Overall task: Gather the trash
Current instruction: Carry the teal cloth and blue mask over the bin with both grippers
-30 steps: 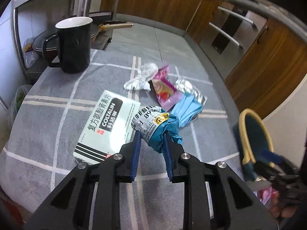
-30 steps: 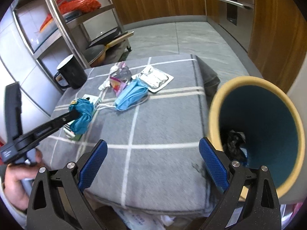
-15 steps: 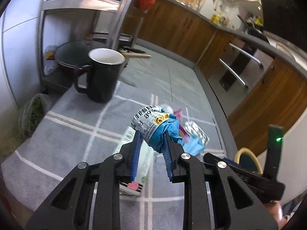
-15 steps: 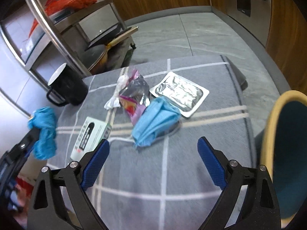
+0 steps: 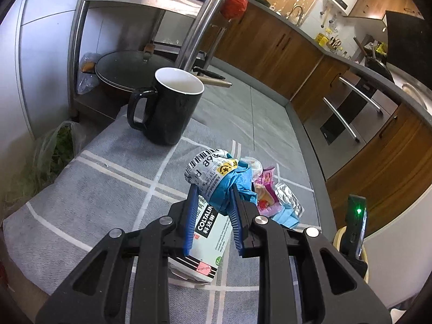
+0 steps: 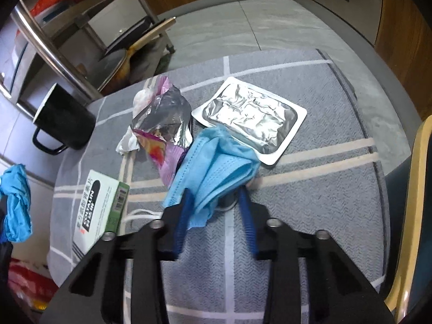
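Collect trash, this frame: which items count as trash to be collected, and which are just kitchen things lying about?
Part of the job:
crumpled blue wrapper, held in the left gripper
blue face mask, between the right gripper's jaws
empty blister pack
snack wrapper
white tissue
medicine box
bin

Just lying about:
black mug
pan

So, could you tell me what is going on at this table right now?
A person is clearing trash with two handheld grippers. The left gripper is shut on a crumpled blue wrapper, held above the grey cloth. The right gripper is low on the cloth with its fingers either side of a blue face mask; whether it has gripped is unclear. A snack packet, foil pill pack and medicine box lie beside a black mug.
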Available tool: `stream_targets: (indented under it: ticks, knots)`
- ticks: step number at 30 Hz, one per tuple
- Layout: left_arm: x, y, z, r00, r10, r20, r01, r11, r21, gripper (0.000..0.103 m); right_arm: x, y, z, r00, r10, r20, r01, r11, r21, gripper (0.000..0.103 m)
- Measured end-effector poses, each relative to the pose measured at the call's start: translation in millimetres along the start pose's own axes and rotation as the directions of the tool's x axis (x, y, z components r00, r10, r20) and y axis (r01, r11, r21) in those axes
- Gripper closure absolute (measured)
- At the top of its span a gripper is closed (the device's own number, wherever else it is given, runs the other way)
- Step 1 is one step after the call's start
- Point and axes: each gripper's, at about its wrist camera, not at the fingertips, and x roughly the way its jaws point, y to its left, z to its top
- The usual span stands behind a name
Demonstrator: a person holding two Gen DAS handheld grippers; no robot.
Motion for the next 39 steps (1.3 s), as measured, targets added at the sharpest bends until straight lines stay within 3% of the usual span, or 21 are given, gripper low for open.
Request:
stream_targets:
  ticks: [2,7,14,30,39]
  knots:
    - [2,-1,-1,1.000,0.001,-0.005,-0.001,1.000,0.003,0.081,-2,-2,-2,1.000,0.019,0.000,-0.019,1.000,0.008,0.084]
    - [5,-6,-2,1.000,0.004,-0.011,-0.004,1.000,0.021,0.081,-20,-6,-12,0.999,0.048,0.024,-0.049,0.999,0.013,0.092]
    - [11,-15,-8,1.000,0.003,-0.029,-0.002,0.999,0.049,0.081,-53,-17,-28,0.996,0.067,0.054,-0.066,0.998,-0.017,0.093]
    - [14,-59,-31,0.997,-0.028,-0.073,0.041,0.983,0.181,0.081,-133,-59,-63,0.993,0.019,0.115,-0.008,0.996,-0.089,0.093]
    - [12,-86,-45,0.994,-0.050,-0.102,0.073,0.970,0.230,0.081,-175,-77,-74,0.982,0.007,0.190,0.010,0.996,-0.084,0.093]
